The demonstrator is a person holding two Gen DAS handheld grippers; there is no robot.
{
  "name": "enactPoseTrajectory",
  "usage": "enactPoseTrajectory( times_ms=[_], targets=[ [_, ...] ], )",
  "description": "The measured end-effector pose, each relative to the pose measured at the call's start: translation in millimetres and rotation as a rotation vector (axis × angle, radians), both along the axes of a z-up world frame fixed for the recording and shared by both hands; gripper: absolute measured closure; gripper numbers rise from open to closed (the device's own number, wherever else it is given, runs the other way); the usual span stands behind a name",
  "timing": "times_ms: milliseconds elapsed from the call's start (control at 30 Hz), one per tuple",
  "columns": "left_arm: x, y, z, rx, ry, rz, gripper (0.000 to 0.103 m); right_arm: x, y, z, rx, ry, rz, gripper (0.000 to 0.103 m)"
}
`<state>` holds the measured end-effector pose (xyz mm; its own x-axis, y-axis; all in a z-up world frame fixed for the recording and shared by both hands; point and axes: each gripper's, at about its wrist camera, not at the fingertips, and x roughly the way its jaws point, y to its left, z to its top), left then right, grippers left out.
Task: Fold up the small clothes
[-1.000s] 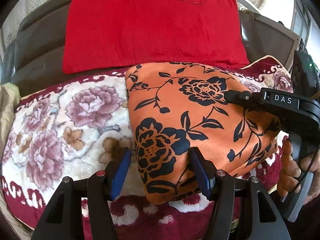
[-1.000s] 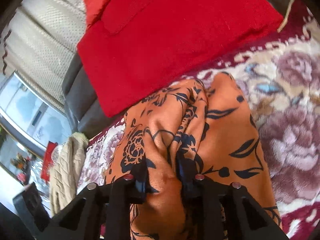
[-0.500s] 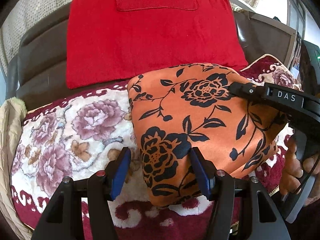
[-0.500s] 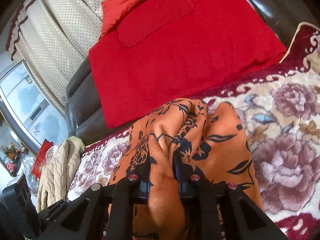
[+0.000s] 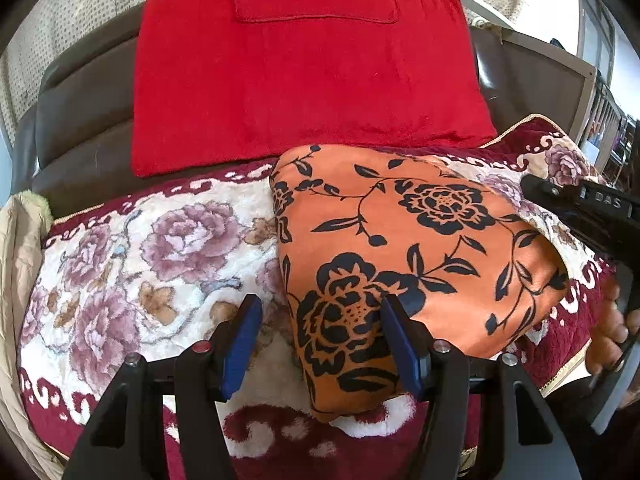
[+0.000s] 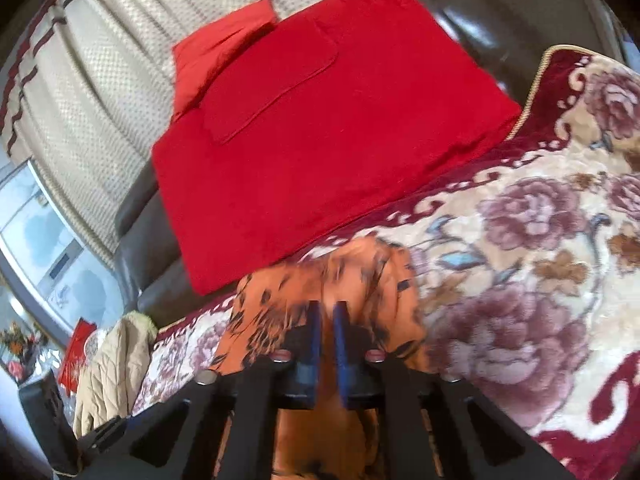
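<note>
Left gripper point(image 5: 322, 344) fingers spread wide, straddling the near corner of the folded orange cloth with black flower print point(image 5: 400, 248), pads not pressing it. Right gripper point(image 6: 325, 336) blue pads nearly together, no fabric visibly pinched, blurred cloth just past the tips. Cloth lies on plush floral blanket point(image 5: 132, 264). Behind: red fleece garment point(image 5: 304, 72) on dark leather sofa point(image 5: 76, 120). No containers.
</note>
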<state>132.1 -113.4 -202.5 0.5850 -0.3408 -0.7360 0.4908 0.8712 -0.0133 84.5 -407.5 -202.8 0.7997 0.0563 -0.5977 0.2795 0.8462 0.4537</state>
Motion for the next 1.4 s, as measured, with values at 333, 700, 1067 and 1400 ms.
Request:
enactPoseTrajectory(
  times_ms=[333, 700, 1067, 1400],
  targets=[
    [4, -4, -2, -0.006, 0.019, -0.010, 0.040, -4, -33, -25, 0.249, 0.104, 0.011, 0.092],
    [12, -15, -38, 0.025, 0.148, -0.069, 0.034, 21, -2, -65, 0.180, 0.351, 0.118, 0.094],
    [9, -1, 1, -0.016, 0.020, -0.088, 0.033, 15, 8, -23, 0.069, 0.211, 0.083, 0.092],
    [35, 1, -32, -0.018, 0.080, -0.084, 0.025, 87, 24, -12, 0.046, 0.272, 0.159, 0.092]
  ],
)
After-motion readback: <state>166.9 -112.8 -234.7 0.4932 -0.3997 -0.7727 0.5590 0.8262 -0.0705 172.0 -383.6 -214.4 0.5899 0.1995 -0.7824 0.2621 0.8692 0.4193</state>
